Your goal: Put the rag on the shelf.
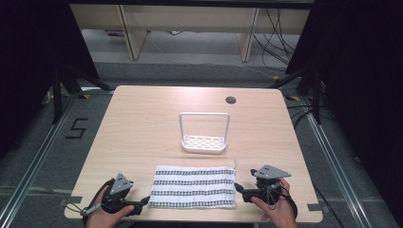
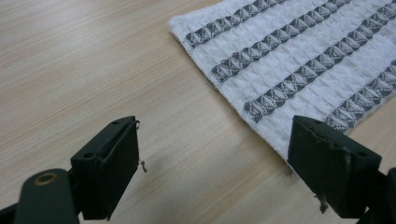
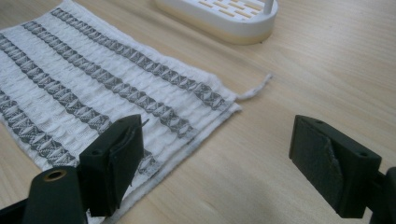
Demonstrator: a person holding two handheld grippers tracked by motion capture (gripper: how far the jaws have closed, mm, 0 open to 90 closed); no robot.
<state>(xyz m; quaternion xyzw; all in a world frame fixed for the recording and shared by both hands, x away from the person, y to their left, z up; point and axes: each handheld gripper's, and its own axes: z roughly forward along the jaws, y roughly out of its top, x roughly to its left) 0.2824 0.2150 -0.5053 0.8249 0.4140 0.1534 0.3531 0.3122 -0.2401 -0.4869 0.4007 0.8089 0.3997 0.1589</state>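
Observation:
A folded white towel with grey patterned stripes (image 1: 192, 186) lies flat near the table's front edge. Behind it stands a white slotted rack with a tall loop handle (image 1: 204, 141). My left gripper (image 1: 142, 203) rests at the towel's left front corner, open and holding nothing. In the left gripper view the towel (image 2: 299, 65) lies ahead to the right, its edge near the right jaw. My right gripper (image 1: 239, 189) is open beside the towel's right edge. In the right gripper view the left jaw stands over the towel (image 3: 102, 88), and the rack's base (image 3: 224, 16) is ahead.
The wooden table (image 1: 142, 128) has a round cable hole (image 1: 231, 100) at the back right. A loose thread (image 3: 254, 90) trails from the towel's far right corner. Black frames and cables surround the table on the floor.

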